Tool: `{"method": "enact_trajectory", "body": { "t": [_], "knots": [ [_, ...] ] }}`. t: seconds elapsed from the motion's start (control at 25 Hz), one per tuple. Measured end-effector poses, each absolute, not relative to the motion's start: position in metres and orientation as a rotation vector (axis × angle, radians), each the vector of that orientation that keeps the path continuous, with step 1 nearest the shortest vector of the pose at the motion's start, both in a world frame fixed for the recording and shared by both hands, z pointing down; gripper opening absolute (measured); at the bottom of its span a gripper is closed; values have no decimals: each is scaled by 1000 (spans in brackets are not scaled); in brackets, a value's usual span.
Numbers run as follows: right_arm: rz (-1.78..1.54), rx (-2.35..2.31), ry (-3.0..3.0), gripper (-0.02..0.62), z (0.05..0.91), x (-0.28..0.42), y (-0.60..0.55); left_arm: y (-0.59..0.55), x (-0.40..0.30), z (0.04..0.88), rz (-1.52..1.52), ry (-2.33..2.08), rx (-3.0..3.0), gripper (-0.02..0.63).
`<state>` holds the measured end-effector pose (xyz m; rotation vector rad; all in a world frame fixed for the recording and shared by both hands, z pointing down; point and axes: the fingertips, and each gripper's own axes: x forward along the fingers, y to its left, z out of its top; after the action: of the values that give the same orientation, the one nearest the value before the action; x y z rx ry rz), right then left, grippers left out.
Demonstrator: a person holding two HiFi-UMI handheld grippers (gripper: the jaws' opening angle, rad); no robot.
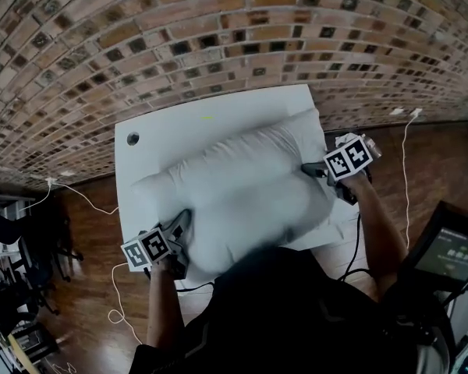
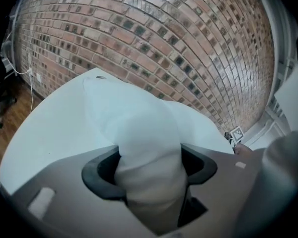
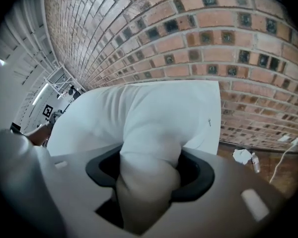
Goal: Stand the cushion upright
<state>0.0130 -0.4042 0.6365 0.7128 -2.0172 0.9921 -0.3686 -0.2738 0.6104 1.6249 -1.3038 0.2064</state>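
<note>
In the head view, a plump, pale grey fabric cushion (image 1: 242, 193) lay flat and slantwise on a white rectangular counter (image 1: 179, 127) set against a red-brown brick wall (image 1: 218, 37). The left tool (image 1: 181, 223) met the cushion at its near left corner and the right tool (image 1: 310, 170) at its far right edge, so the two grips sat on opposite ends. No container showed anywhere on the counter. In the left gripper view, the left tool (image 2: 149, 175) was clamped on a thick fold of the cushion (image 2: 139, 128), the fabric bulging up between the dark pads and running away over the counter (image 2: 49, 133). In the right gripper view, the right tool (image 3: 149, 172) was likewise clamped on a bunched roll of the cushion (image 3: 154, 128), which filled the gap between its pads. The step in hand looked like securing both ends before the lift. To do it well, both grips probably needed to hold filling as well as cover, and both ends should rise together, tipping the cushion onto one long edge, since soft stuffing would likely sag or slip from an uneven pull.
</note>
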Motion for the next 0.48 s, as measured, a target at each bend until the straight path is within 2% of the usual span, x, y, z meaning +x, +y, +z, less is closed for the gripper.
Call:
{"method": "enact_trajectory", "body": {
  "t": [0.12, 0.32, 0.48],
  "knots": [
    [964, 728, -2019, 234, 633, 13, -402, -279, -364, 603, 198, -1297, 1653, 278],
    [865, 740, -2006, 185, 625, 13, -397, -287, -356, 586, 240, -1309, 1729, 186],
    [852, 790, -2042, 145, 613, 19, -399, -296, -354, 570, 250, -1328, 1773, 155]
  ]
}}
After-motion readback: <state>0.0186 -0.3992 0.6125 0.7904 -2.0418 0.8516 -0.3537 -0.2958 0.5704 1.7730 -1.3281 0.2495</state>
